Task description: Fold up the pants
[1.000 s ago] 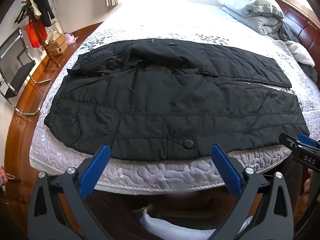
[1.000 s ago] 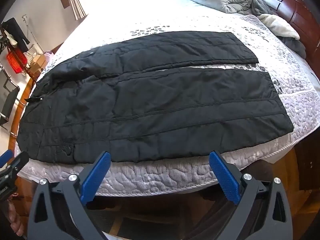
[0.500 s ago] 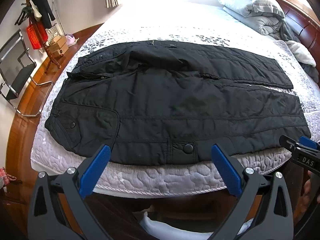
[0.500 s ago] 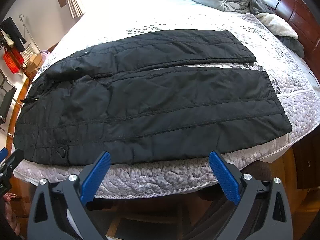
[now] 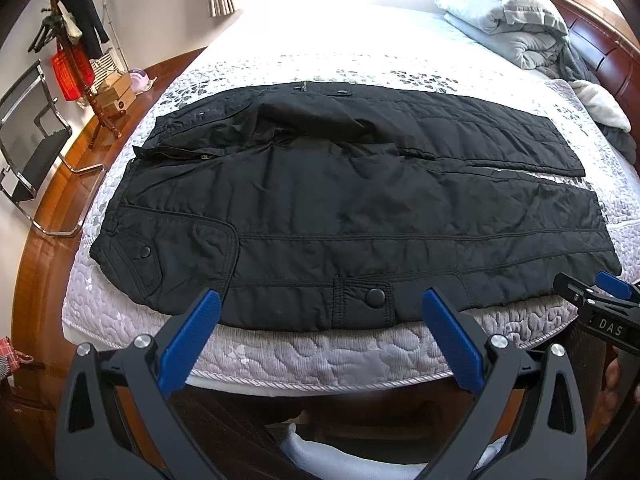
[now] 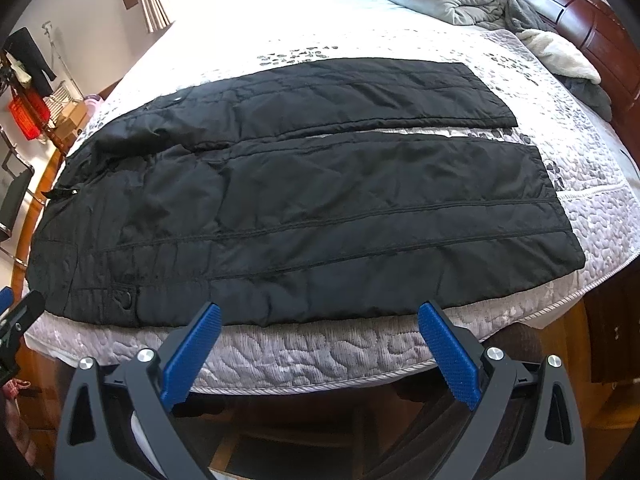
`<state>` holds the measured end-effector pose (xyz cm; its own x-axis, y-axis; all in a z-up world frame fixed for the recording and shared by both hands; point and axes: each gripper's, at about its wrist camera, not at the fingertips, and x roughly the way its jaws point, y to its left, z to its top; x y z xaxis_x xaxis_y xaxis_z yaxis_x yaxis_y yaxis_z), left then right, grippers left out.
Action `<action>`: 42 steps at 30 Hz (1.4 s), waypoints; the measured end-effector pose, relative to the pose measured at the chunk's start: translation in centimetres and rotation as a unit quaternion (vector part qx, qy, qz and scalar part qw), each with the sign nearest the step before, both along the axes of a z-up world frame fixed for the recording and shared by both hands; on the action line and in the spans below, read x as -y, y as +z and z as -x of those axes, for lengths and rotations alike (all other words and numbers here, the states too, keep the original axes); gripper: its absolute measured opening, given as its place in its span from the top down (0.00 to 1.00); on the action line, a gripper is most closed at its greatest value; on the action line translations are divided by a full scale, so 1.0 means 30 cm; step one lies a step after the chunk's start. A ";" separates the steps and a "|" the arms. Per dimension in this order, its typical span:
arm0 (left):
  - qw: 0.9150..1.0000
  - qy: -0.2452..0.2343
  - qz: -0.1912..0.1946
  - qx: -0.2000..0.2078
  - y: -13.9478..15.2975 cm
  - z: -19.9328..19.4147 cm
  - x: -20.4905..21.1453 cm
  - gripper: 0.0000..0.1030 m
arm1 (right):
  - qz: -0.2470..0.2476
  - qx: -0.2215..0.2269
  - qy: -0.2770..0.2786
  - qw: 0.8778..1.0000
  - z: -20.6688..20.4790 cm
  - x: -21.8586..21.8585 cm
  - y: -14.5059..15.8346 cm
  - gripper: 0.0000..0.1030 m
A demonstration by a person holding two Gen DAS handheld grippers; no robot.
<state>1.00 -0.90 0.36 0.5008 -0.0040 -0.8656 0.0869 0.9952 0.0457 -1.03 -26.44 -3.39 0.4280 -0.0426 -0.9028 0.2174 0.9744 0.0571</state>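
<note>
Black pants flat across bed, unfolded; left gripper and right gripper spread wide, seemingly edged closer to near hem, first grasp pending.

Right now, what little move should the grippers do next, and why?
Probably ease both forward to the near edge of the black padded pants. They lie flat and unfolded on the bed, and the left gripper and right gripper are open, holding nothing, short of the fabric.
</note>
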 end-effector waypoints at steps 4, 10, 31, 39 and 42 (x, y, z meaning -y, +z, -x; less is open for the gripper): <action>1.000 0.000 0.001 -0.002 0.000 -0.004 0.000 0.03 | -0.005 -0.001 0.001 1.000 0.000 -0.001 -0.006 0.04; 1.000 0.000 0.001 -0.006 -0.005 -0.007 0.000 0.03 | -0.008 -0.004 0.004 1.000 -0.005 -0.005 -0.014 0.04; 1.000 -0.003 -0.002 -0.007 -0.014 -0.018 0.005 0.03 | -0.008 -0.008 0.006 1.000 -0.010 0.000 -0.024 0.04; 1.000 -0.002 -0.001 -0.007 -0.014 -0.018 0.007 0.03 | -0.009 -0.013 0.008 1.000 -0.013 -0.003 -0.035 0.04; 1.000 -0.002 -0.001 -0.008 -0.015 -0.019 0.010 0.03 | -0.009 -0.012 0.006 1.000 -0.013 0.000 -0.036 0.04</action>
<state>1.59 -1.18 -0.08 0.4876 -0.0032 -0.8730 0.0910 0.9947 0.0472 -0.63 -26.45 -4.46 0.4070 -0.0206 -0.9132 0.2063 0.9760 0.0700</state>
